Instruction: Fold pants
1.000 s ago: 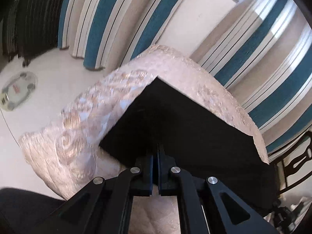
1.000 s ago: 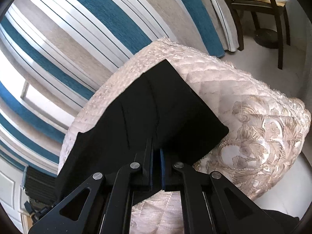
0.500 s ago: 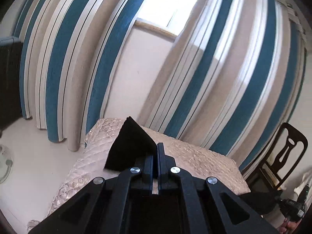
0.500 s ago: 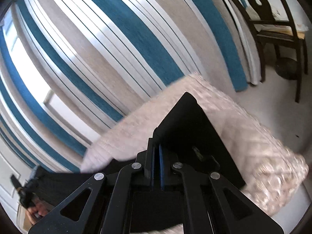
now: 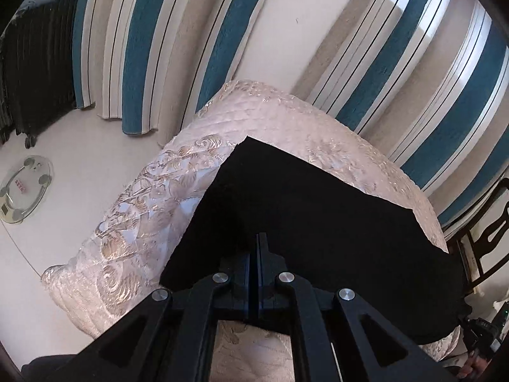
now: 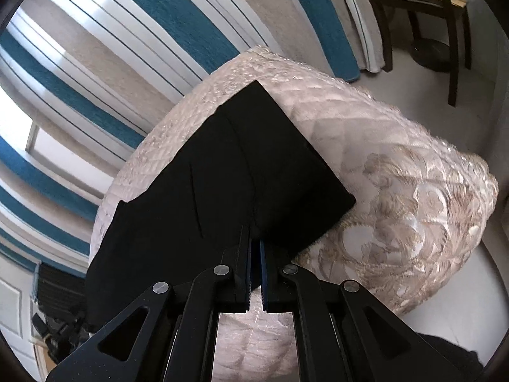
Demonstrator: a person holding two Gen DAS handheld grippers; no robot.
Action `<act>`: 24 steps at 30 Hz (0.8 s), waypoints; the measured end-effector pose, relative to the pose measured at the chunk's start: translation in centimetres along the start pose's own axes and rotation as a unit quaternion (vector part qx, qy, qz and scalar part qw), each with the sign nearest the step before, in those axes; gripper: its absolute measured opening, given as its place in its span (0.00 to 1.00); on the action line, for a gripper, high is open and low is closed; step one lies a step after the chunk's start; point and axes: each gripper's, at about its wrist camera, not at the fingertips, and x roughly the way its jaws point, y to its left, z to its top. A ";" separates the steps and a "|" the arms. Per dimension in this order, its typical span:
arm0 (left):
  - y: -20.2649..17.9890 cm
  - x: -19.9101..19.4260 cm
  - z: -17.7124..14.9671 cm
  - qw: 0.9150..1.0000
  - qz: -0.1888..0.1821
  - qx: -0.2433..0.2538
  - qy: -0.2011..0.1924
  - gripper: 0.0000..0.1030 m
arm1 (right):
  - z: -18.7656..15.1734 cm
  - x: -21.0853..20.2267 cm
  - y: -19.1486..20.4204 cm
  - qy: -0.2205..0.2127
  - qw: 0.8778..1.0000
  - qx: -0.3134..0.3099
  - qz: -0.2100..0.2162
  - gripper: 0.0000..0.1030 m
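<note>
The black cloth pants [image 5: 318, 222] lay flat on the pale quilted bedspread [image 5: 152, 203], seemingly partly folded, with the left gripper [image 5: 258, 242] and right gripper [image 6: 255, 238] each pinching its near edge, further folds apparently left.

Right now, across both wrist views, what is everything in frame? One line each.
Black fabric pants: one, black, spread on the bed, near edge pinched by both grippers.
Quilted satin bedspread: one, pale pink-beige, under the pants.
Striped curtains: teal, beige, white, behind the bed.
Round glass bathroom scale: one, clear, on the floor.
Dark wooden chair: one, beside the curtains.
Left gripper: black, shut on pants.
Right gripper: black, shut on pants.
</note>
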 end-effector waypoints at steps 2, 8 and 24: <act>0.1 -0.3 -0.4 1.000 -0.002 -0.004 0.000 0.05 | -0.3 -0.7 -0.1 -0.008 1.000 -0.003 -0.002 0.04; -0.3 -0.4 -0.3 1.000 0.002 -0.004 -0.004 0.04 | 0.0 -1.2 -0.3 -0.024 1.000 0.002 0.000 0.03; -0.8 -4.3 -0.4 0.995 0.077 0.021 -0.053 0.12 | -0.5 -5.7 2.1 -0.109 0.989 -0.052 -0.089 0.14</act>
